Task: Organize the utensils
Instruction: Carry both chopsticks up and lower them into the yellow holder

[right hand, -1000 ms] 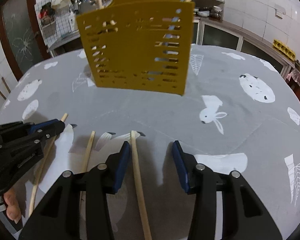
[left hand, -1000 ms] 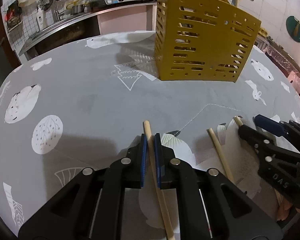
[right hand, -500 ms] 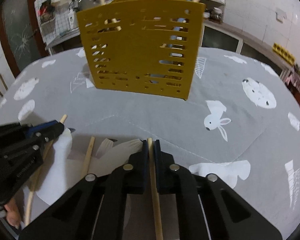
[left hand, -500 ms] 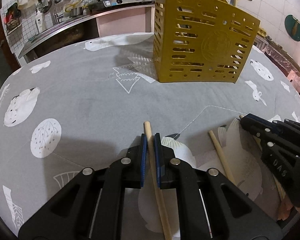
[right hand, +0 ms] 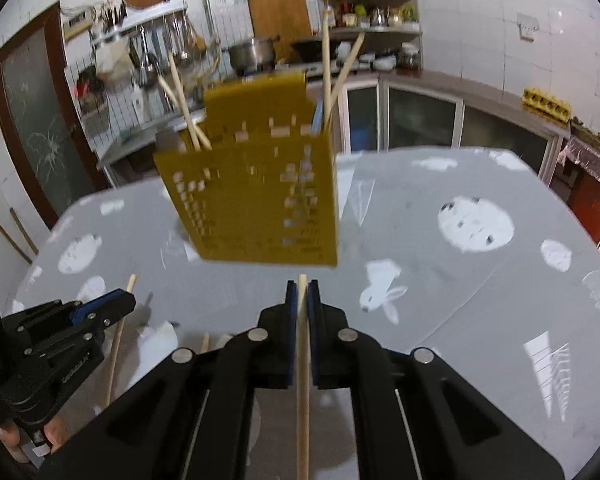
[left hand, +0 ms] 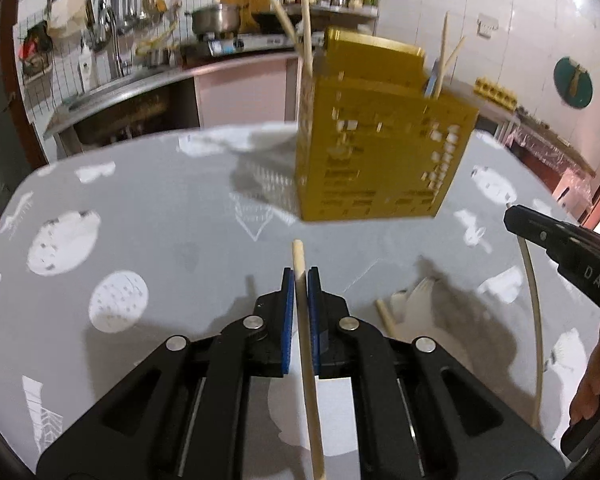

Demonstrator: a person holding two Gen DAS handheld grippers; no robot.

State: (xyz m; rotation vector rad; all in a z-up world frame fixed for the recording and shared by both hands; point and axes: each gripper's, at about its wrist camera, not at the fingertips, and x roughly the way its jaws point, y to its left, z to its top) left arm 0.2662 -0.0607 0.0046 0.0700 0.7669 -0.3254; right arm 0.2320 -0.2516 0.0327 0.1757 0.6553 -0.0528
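Both chopsticks have been lifted off the surface (left hand: 148, 208). One chopstick (left hand: 300, 280) is clamped in the left gripper (left hand: 300, 280), another (right hand: 302, 292) in the right gripper (right hand: 302, 296), at frame centre below the holder (left hand: 372, 152). Light, stiff, slippery; best gripped near the end.

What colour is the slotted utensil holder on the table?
The utensil holder is mustard yellow, with rows of small cut-out slots; it shows best in the right wrist view.

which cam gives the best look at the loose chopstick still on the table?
Left wrist. The loose chopstick shows its blunt end on the tablecloth, right of the left gripper; the rest is hidden behind that gripper's body. The right wrist view shows only a short tip behind the right gripper.
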